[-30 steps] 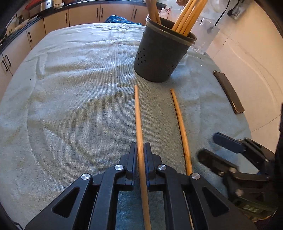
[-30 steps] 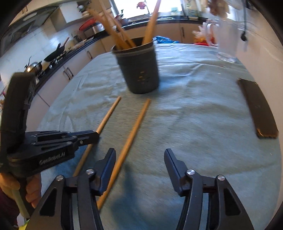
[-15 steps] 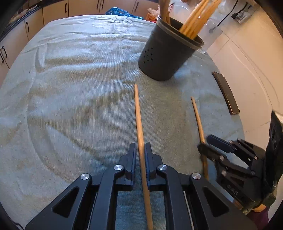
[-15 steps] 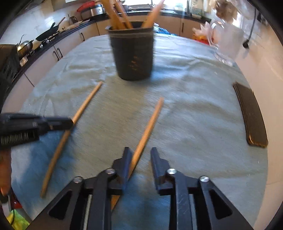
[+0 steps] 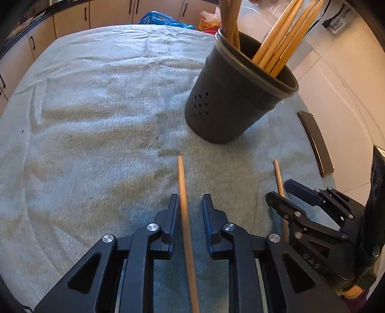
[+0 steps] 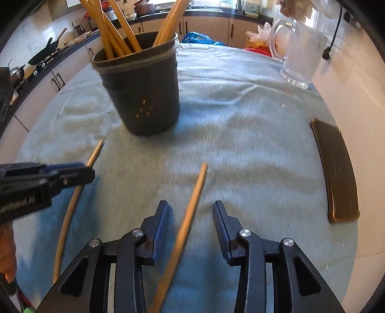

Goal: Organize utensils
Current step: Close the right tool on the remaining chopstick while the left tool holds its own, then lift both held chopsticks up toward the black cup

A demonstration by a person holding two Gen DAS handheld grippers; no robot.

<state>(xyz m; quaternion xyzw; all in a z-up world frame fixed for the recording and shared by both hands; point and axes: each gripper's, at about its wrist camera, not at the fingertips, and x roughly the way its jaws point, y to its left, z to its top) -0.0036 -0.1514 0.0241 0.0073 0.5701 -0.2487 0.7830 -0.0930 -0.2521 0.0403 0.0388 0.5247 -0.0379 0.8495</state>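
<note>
Two loose wooden sticks lie on the grey-green cloth [image 5: 96,120] in front of a black perforated holder [image 5: 228,113] [image 6: 144,96] that holds several more sticks. My left gripper [image 5: 190,204] straddles the left stick [image 5: 184,204]. Its jaws are opening: the stick lies against the left pad, with a gap to the right one. My right gripper [image 6: 190,207] straddles the right stick [image 6: 192,202], its jaws opening and both pads off the wood. The left wrist view shows the right gripper [image 5: 280,191] over its stick [image 5: 279,175]. The left gripper [image 6: 81,169] appears side-on above the left stick [image 6: 72,204].
A dark flat slab [image 6: 336,173] [image 5: 315,142] lies near the table's right edge. A clear glass jug [image 6: 298,55] stands at the back right. A blue bag [image 5: 163,20] sits past the far edge, with kitchen cabinets behind and a white wall to the right.
The left jaws, shut on their stick a second ago, have parted. The right gripper swung left over its stick, narrowed, then widened again. Both grippers moved closer to the holder.
</note>
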